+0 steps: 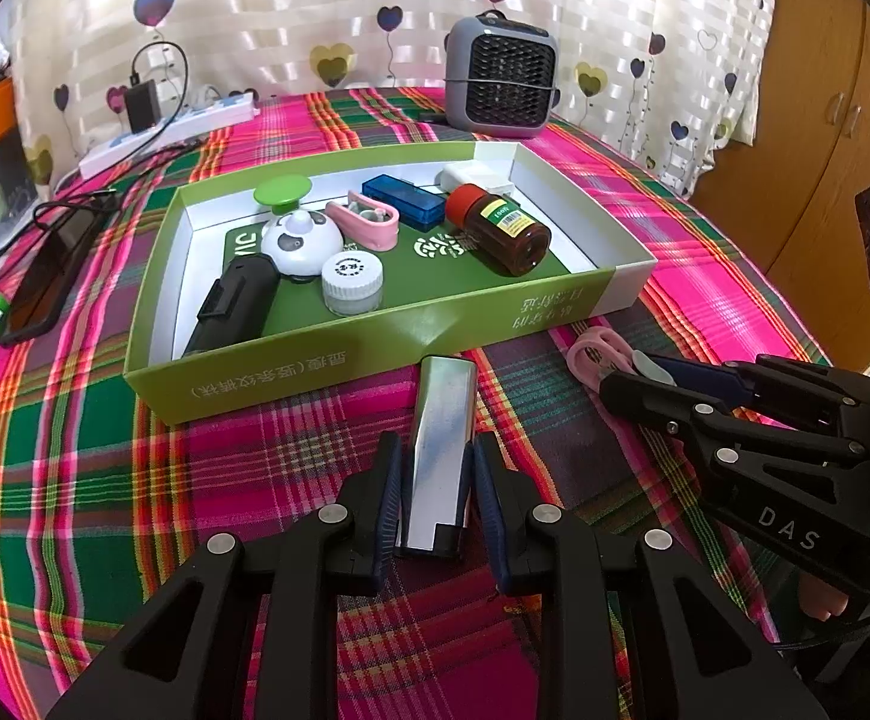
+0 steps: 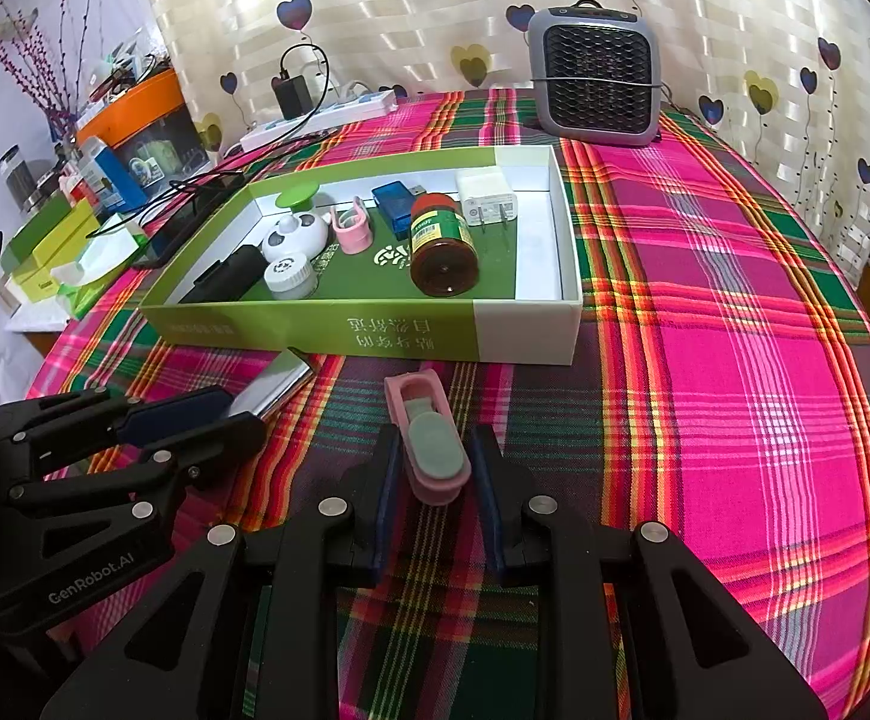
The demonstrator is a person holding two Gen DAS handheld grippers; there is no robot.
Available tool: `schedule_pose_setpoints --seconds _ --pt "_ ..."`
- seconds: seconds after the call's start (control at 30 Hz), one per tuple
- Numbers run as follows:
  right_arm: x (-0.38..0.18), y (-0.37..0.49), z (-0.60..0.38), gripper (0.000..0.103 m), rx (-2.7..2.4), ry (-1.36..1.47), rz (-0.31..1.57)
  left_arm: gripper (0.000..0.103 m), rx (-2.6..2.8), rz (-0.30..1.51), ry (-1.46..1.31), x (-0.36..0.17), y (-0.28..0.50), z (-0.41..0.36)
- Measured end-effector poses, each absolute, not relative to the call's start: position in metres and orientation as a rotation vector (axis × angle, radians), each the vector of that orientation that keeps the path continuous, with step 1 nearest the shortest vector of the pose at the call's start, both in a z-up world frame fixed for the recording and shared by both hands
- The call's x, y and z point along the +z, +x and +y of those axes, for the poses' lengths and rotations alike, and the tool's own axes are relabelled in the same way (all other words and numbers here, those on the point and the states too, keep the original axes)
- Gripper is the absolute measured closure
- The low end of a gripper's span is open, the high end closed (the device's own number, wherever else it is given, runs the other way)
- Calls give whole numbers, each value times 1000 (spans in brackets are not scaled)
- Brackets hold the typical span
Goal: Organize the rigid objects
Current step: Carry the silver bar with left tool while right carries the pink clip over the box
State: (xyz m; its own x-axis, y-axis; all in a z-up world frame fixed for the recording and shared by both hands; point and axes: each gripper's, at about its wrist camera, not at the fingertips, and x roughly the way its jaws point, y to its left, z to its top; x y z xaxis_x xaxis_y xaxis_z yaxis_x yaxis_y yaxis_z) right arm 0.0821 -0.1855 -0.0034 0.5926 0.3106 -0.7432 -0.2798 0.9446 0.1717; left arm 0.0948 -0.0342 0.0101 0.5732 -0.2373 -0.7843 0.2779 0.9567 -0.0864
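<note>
Silver bar (image 1: pixel 441 450) in left tool (image 1: pixel 438 468), beside box edge (image 1: pixel 375 354).

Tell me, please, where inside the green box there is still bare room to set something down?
The green box is free at its right end: a bare strip between the brown bottle and the right wall, in front of the white plug adapter. The left half is crowded: black case, white jar, panda gadget and pink clip lie close together.
</note>
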Motion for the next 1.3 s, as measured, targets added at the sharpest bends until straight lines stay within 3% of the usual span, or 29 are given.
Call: schedule_pose_setpoints --seconds 1.3 --pt "3 69 -181 84 359 3 836 81 -303 872 41 22 82 -34"
